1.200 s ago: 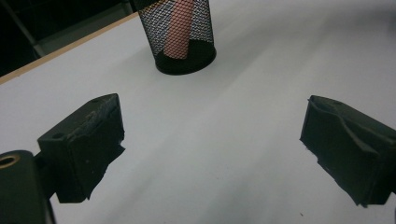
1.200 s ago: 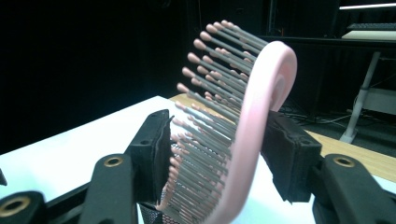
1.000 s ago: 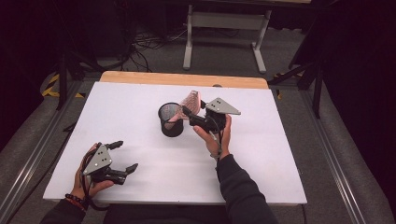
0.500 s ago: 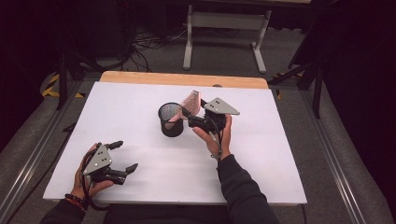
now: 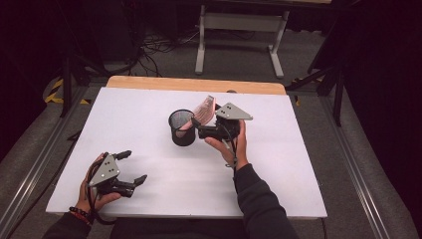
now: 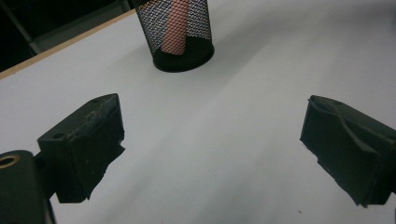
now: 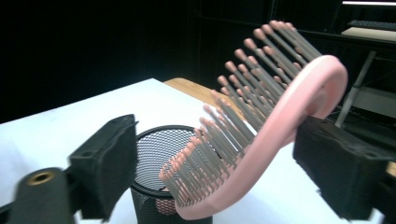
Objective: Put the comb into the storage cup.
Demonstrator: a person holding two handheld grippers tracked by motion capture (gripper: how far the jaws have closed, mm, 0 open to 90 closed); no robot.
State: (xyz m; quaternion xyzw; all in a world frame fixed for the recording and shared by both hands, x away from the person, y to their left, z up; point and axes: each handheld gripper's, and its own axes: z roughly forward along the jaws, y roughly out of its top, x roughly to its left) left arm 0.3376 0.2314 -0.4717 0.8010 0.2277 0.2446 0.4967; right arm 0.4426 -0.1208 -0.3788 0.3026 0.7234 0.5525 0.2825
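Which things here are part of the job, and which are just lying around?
Part of the job: pink plastic hairbrush with grey bristles, standing in the black wire-mesh cup; right gripper, its jaws just been opening, brush between them.
Lying about: left gripper, open, idle on the white table; grey metal stand; black floor cables.

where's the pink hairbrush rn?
High view: the pink hairbrush stands handle-down in the black mesh cup near the table's middle, head leaning toward the right gripper, whose open jaws sit on either side of it.
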